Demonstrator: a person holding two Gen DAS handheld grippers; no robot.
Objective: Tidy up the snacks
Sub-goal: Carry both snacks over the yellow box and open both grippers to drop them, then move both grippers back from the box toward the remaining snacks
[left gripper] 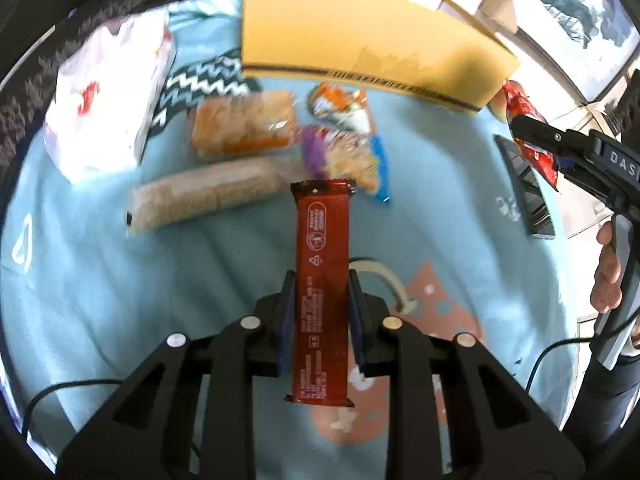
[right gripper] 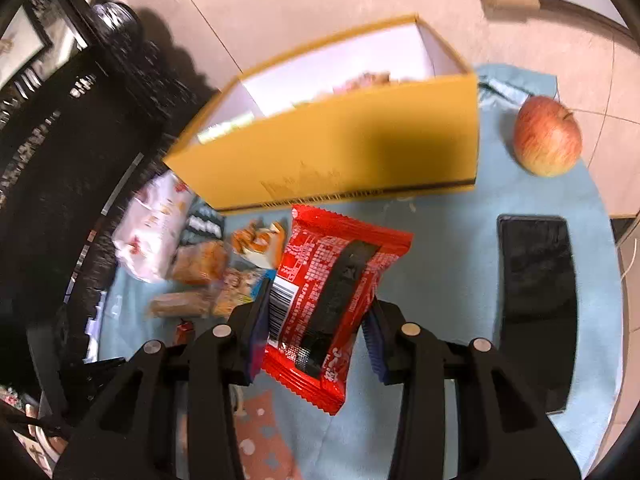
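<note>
Above the blue cloth (left gripper: 100,280), 2 grippers, left (left gripper: 322,304) and right (right gripper: 316,320), each clamped a snack, the brown bar (left gripper: 322,264) and the red packet (right gripper: 328,292), probably bound for the yellow box (right gripper: 340,152).

place: home, living area
floor: glossy beige tiles (right gripper: 280,8)
table: round, light blue printed cloth (left gripper: 100,280)
walls: framed pictures (left gripper: 584,12)
extras: apple (right gripper: 547,136), phone (right gripper: 536,304)

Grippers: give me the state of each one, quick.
Left gripper: shut on the dark red snack bar.
Right gripper: shut on the bright red snack packet.
</note>
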